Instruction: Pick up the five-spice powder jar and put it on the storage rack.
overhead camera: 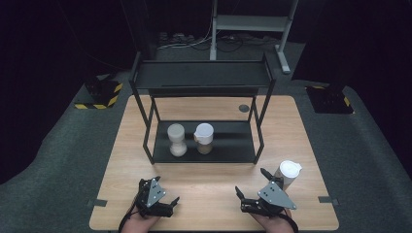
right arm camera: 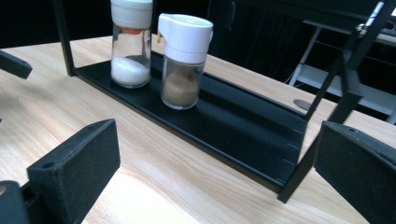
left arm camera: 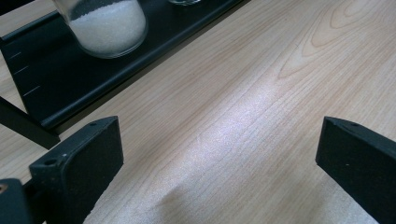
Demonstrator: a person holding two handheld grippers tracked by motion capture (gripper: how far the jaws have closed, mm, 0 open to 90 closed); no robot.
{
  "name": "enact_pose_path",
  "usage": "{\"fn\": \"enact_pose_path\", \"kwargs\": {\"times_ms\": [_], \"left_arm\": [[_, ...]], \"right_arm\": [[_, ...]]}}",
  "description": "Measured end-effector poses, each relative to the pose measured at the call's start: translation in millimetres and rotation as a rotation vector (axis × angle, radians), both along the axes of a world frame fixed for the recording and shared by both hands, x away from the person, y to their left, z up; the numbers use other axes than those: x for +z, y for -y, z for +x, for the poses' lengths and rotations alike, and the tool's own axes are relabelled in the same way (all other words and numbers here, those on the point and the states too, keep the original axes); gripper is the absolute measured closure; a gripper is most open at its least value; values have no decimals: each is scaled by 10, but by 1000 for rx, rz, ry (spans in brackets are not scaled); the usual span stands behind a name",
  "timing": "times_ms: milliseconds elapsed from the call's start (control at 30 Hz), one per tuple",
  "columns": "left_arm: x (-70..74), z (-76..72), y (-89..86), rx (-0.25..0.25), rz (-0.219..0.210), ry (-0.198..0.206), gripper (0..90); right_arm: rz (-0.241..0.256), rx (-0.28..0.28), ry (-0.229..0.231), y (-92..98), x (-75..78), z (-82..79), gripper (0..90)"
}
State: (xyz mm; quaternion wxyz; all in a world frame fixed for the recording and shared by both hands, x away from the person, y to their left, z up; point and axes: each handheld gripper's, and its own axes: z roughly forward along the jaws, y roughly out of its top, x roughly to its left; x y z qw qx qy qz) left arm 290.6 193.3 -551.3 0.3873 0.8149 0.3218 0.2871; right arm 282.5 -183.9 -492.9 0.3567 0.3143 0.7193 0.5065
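A black two-tier rack (overhead camera: 204,77) stands mid-table. On its lower shelf (overhead camera: 233,145) are a salt jar (overhead camera: 177,141) with white grains and, to its right, a white-lidded jar (overhead camera: 204,138) of brown powder. A third white-lidded jar (overhead camera: 288,174) stands on the table by the rack's right front leg. My left gripper (overhead camera: 161,191) is open near the front edge, over bare wood (left arm camera: 219,149). My right gripper (overhead camera: 250,180) is open too, just left of the third jar. In the right gripper view the open right gripper (right arm camera: 215,158) faces the salt jar (right arm camera: 131,46) and the brown jar (right arm camera: 183,65).
The wooden table (overhead camera: 218,189) has open room between the rack and its front edge. The rack's thin black legs (right arm camera: 299,172) stand close ahead of my right gripper. The salt jar's base (left arm camera: 107,23) and the shelf lip (left arm camera: 70,79) lie ahead of my left gripper. Dark floor surrounds the table.
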Motion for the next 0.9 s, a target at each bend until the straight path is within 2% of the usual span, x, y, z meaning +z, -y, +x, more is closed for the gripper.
{"fn": "enact_pose_path", "kwargs": {"times_ms": [900], "left_arm": [[-3,2,9,-5,4,-4,11]], "right_arm": [[46,-66,25,351,154,-25,0]]}}
